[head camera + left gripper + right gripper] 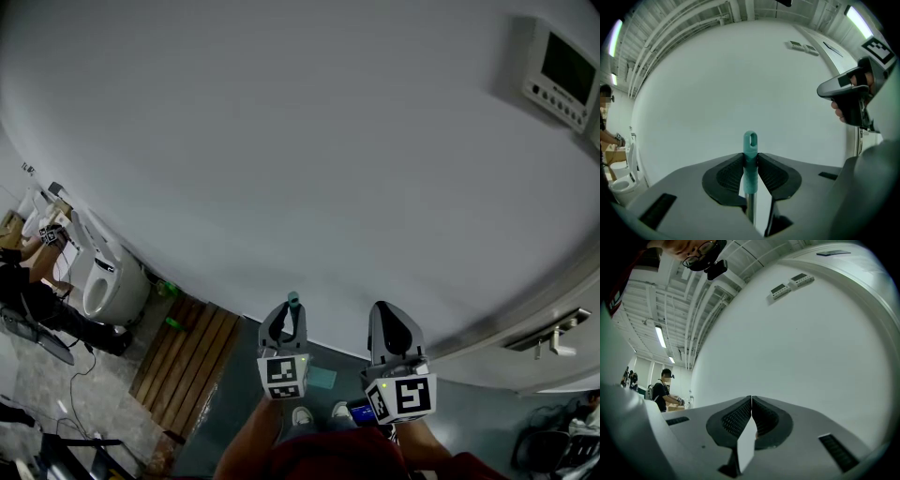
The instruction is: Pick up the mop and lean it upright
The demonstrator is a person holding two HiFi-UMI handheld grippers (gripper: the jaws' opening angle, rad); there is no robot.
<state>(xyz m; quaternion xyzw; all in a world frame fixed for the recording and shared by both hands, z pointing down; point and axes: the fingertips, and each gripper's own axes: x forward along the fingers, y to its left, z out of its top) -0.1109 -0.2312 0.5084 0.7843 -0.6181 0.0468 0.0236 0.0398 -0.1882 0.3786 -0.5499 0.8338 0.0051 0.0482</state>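
Two grippers: side by side, facing a white wall (281, 141).
Left gripper (289, 314): clamped on the teal mop handle (750, 161).
Handle position: upright between the left jaws, loop end poking above them, wall behind.
Right gripper (751, 403): jaws together, empty.

The floor (230, 408) is dark grey at the wall foot and speckled toward the left edge. A slatted wooden board (187, 361) lies flat on it by the wall. A white toilet (105, 281) stands just left of the board. A pale green square (322, 377) lies right of the board. A thin cable (80, 375) trails across the speckled part.
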